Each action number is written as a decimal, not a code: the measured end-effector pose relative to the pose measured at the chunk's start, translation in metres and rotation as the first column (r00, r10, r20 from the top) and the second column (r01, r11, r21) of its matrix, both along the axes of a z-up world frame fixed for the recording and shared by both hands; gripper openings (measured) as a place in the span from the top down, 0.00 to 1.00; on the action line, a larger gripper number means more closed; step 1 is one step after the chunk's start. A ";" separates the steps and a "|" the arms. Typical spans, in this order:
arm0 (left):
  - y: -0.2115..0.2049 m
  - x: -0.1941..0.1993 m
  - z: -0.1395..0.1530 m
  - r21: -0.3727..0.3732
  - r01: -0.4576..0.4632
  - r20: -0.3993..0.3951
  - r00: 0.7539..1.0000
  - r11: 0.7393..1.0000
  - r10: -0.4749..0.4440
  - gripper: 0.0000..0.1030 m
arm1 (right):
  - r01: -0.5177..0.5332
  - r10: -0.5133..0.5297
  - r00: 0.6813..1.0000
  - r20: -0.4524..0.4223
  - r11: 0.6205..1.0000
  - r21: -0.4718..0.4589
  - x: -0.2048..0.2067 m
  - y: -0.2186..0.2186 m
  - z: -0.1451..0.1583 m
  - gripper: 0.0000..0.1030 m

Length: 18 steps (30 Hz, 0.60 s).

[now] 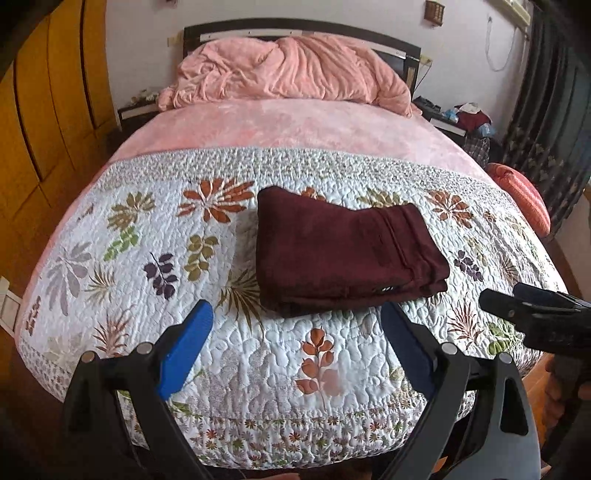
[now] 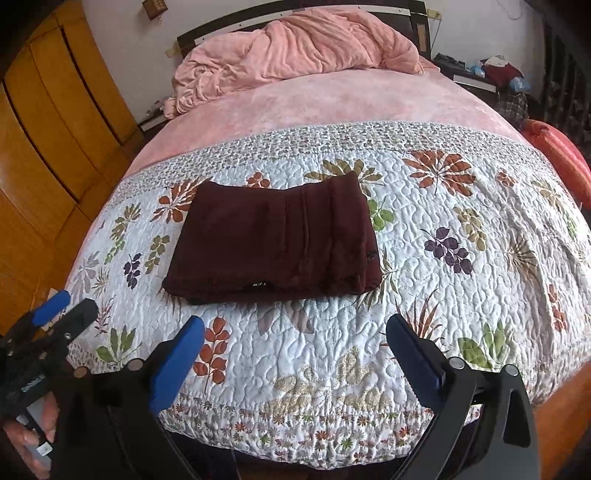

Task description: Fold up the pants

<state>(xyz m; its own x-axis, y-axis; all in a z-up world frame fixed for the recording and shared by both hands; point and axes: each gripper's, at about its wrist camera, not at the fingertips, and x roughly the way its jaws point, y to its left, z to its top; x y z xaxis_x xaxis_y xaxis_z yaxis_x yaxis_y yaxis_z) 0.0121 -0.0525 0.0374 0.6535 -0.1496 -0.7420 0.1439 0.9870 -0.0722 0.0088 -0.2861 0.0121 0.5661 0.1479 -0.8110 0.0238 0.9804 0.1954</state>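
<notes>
Pants [image 1: 347, 251]: maroon, folded, flat on quilt [image 1: 258, 350] on bed. Left gripper [image 1: 295, 321] and right gripper [image 2: 295, 332]: both spread wide, empty, above the quilt short of the pants.

The pants [image 2: 273, 240] are lying folded on the quilt [image 2: 461, 295], mid-bed. A blanket [image 2: 295, 48] is heaping behind them at the headboard [image 2: 421, 26]. Both claws are hovering before the pants, apart from them.
</notes>
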 end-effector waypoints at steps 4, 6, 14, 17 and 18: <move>-0.005 -0.010 0.013 0.034 -0.002 0.043 0.999 0.999 0.000 0.11 | 0.002 -0.002 1.000 -0.003 1.000 0.004 -0.005 0.004 0.005 0.04; -0.006 -0.014 0.019 0.047 -0.001 0.059 0.998 0.999 -0.002 0.11 | -0.002 0.002 1.000 0.002 1.000 0.009 -0.007 0.006 0.008 0.04; -0.011 -0.028 0.037 0.061 -0.001 0.109 0.994 0.998 -0.006 0.10 | -0.014 0.014 0.999 0.040 1.000 0.017 -0.017 0.012 0.026 0.04; -0.012 -0.030 0.039 0.073 -0.005 0.122 0.993 0.997 -0.004 0.09 | -0.023 0.022 0.999 0.044 1.000 0.018 -0.019 0.014 0.028 0.04; -0.012 -0.030 0.039 0.071 -0.007 0.122 0.993 0.997 -0.002 0.09 | -0.023 0.022 0.999 0.043 1.000 0.019 -0.018 0.014 0.027 0.04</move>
<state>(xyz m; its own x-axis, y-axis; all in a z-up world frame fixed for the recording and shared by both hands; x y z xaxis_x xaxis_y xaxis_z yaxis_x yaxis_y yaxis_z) -0.0180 -0.0647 0.0760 0.7397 -0.0970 -0.6659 0.1446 0.9893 0.0165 -0.0096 -0.2724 0.0396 0.5964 0.1770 -0.7829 -0.0073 0.9765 0.2152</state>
